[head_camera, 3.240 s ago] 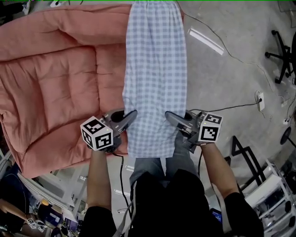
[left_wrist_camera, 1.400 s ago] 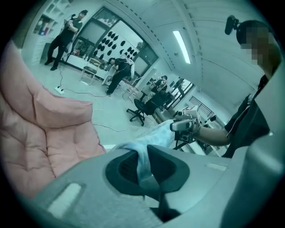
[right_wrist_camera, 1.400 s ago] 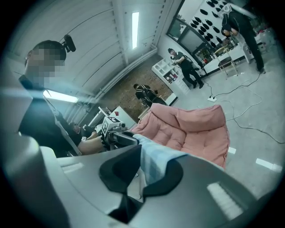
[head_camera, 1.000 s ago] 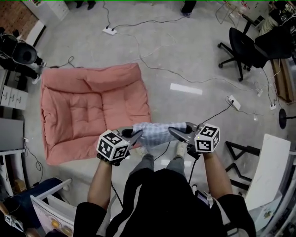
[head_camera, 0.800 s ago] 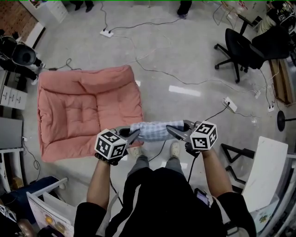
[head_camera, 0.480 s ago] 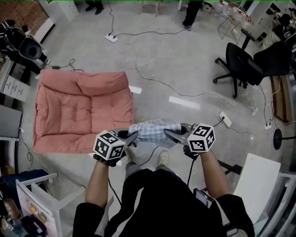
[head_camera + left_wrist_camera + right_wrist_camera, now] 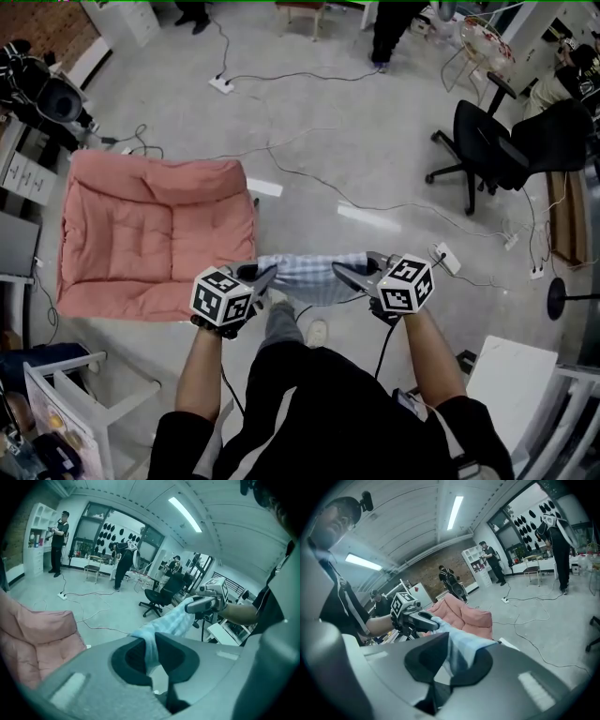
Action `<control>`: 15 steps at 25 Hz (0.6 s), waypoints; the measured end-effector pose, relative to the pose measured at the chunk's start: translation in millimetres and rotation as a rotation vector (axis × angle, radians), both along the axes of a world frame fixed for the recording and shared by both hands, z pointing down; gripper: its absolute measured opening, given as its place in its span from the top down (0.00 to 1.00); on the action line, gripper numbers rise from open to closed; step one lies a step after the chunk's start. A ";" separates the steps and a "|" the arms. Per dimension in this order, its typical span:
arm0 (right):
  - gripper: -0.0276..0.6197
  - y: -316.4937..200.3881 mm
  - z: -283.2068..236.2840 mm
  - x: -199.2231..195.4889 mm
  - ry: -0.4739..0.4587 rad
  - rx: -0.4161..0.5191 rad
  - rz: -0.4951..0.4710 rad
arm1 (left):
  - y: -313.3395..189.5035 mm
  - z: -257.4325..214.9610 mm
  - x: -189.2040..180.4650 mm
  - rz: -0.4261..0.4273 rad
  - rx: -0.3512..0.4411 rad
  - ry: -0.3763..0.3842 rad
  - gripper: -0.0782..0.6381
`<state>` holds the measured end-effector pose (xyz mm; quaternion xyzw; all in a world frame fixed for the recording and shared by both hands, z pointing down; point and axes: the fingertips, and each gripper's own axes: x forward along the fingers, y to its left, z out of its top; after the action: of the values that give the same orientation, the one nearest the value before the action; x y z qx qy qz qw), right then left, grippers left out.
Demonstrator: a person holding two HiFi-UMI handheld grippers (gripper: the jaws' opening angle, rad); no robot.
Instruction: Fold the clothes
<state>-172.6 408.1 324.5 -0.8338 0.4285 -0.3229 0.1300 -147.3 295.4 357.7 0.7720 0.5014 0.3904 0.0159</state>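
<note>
Head view: holding checked cloth (image 7: 305, 266) up in the air above grey floor (image 7: 375, 122), stretched short between left tool (image 7: 268, 275) and right tool (image 7: 341, 272), sagging a bit in the middle. Left gripper view: clamped narrow on one end of cloth, fabric pinched between the jaws. Right gripper view: same, clamped narrow on the other end. Pink cushion (image 7: 150, 234) flat on floor, below and to the left. Black office chair (image 7: 483, 141) far right, cables (image 7: 309, 141) across floor
</note>
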 end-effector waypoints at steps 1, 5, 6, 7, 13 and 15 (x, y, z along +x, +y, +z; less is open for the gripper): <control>0.93 -1.1 1.8 10.5 -0.001 -0.002 -0.007 | -1.6 0.3 9.8 -0.008 -0.001 0.005 0.86; 0.93 -16.0 6.9 63.4 -0.001 -0.010 -0.060 | -21.1 2.6 60.0 -0.071 -0.020 0.019 0.86; 0.93 -22.3 6.3 78.5 -0.001 -0.011 -0.079 | -28.9 1.9 74.7 -0.097 -0.028 0.019 0.86; 0.93 -29.2 5.0 93.6 -0.001 -0.014 -0.100 | -37.2 0.5 89.1 -0.121 -0.036 0.019 0.86; 0.93 -83.5 -5.6 184.0 0.007 -0.036 -0.215 | -97.5 -9.0 163.3 -0.222 -0.040 0.029 0.86; 0.93 -108.0 -6.6 209.1 0.011 -0.038 -0.248 | -122.8 -10.4 182.7 -0.276 -0.029 0.043 0.86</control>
<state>36.4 300.1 317.9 -0.7784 0.5229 -0.3402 0.0709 35.4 172.6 347.3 0.8416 0.3962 0.3604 0.0699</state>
